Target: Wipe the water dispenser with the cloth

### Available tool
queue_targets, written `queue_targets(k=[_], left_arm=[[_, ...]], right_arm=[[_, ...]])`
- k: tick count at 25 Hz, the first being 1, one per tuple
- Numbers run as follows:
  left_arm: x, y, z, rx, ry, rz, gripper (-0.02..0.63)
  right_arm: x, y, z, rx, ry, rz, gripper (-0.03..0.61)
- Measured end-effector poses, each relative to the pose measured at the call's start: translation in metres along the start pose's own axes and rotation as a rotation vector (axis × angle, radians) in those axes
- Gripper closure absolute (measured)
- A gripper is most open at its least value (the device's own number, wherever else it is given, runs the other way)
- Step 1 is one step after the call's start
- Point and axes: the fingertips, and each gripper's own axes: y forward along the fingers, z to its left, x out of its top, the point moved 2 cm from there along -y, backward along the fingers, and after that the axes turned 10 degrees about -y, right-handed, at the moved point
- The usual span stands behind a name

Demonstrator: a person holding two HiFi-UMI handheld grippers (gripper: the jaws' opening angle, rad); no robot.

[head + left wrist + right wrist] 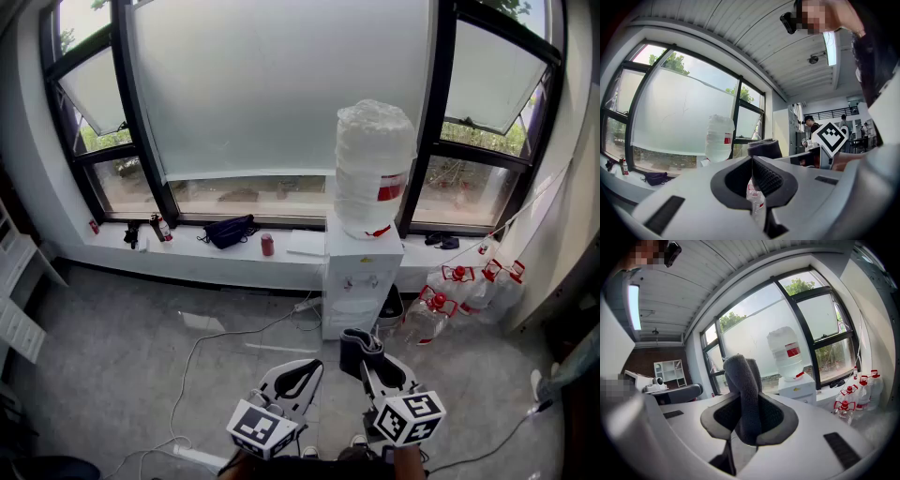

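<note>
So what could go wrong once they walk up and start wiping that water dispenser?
A white cable trails across the floor in front of the water dispenser, so stepping closer could snag it. The large water bottle stands high on top; a hard push with the cloth in the right gripper might rock it. Spare bottles crowd the dispenser's right side and could be knocked.

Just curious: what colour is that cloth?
The cloth is dark grey, clearest in the right gripper view.
</note>
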Motion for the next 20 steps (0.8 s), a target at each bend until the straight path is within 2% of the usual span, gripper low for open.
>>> queue_targets(k=[10,14,20], left_arm=[[-0.006,0.001,0.010,0.029,-0.076,0.004,0.594],[-0.006,0.010,0.012,0.015,-0.091,0.006,0.594],[-0.014,0.031,0.036,0.044,-0.086,0.006,0.594]], right_arm=[[0.002,0.001,0.001,0.002,-0.032,0.013,0.479],[0.002,0.009,-0.003,0.007,-0.036,0.027,0.479],[-0.003,0.042,-0.026,0.024,-0.031,0.054,0.479]])
